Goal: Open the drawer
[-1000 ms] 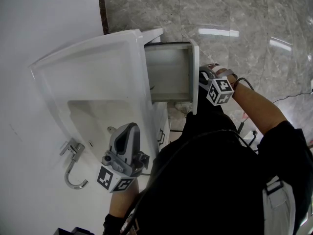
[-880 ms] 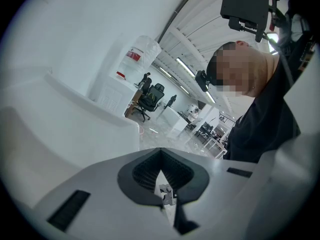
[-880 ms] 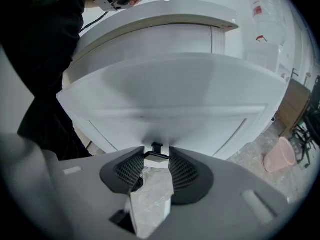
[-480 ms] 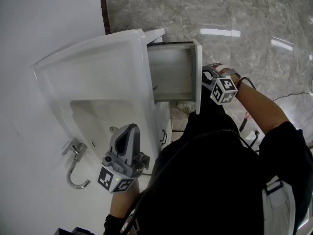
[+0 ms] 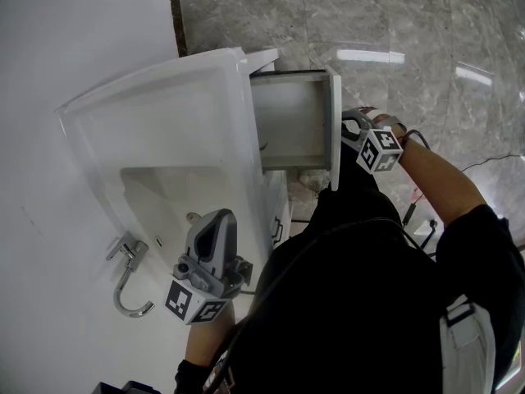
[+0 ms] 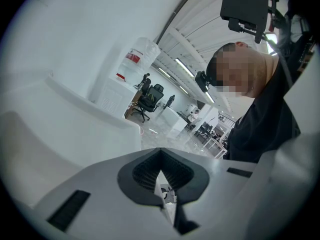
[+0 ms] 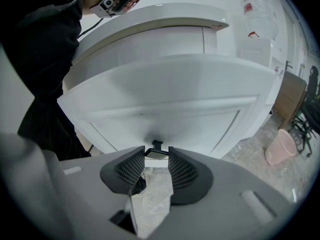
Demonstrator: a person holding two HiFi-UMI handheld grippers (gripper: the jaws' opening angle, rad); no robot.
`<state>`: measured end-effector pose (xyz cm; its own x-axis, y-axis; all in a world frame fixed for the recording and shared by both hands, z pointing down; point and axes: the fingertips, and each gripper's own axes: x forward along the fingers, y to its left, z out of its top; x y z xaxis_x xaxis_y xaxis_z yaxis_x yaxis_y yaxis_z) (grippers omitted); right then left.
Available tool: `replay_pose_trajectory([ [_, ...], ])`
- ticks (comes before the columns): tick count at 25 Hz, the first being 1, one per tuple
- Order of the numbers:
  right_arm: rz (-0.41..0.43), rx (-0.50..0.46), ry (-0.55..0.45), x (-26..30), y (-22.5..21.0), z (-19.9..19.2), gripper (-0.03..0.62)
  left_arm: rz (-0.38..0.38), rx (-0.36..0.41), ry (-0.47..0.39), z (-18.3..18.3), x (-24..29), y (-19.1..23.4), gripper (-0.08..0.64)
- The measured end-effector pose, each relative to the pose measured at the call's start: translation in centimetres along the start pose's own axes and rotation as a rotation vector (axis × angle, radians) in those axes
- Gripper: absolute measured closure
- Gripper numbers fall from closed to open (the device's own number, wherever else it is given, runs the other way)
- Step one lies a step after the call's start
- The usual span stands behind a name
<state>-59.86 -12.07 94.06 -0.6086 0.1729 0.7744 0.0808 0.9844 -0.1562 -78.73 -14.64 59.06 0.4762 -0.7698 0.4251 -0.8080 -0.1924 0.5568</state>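
Drawer (image 5: 291,121): the top one of the white vanity unit (image 5: 164,97), standing pulled well out from the cabinet front, toward the right of the head view, over the grey marble floor (image 5: 410,23). Its white front panel (image 5: 335,130) is at the far end of the travel, with the interior exposed from above. Right claw (image 5: 349,130) is at that front panel, pointing down at it. In the right gripper view the small dark handle (image 7: 157,153) sits between the jaw tips, and each end of it meets the inner face of a pad (image 7: 131,168). The jaws are set wide, have just been closing a little, and are clamped on the handle. Left claw (image 5: 213,220) hovers above the vanity top beside the sink basin (image 5: 156,195), apart from the drawer, with the chrome faucet (image 5: 127,273) just to its left in the head view. In the left gripper view its jaws meet at the tips with nothing between them. A second dark pull (image 5: 277,230) shows on the cabinet front below the open drawer, partly hidden by the person's dark sleeve.
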Motion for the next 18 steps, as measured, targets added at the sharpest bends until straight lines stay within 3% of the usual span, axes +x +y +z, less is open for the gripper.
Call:
replay_pose_trajectory([
  [10,-0.021,0.049,0.007,-0.2,-0.2,0.0,0.449,0.006,0.0,-0.021,0.4,-1.1,-0.2,0.568],
  [18,-0.017,-0.022,0.089,-1.3,0.1,0.5,0.431,0.016,0.002,-0.089,1.9,-3.6,-1.2,0.568],
])
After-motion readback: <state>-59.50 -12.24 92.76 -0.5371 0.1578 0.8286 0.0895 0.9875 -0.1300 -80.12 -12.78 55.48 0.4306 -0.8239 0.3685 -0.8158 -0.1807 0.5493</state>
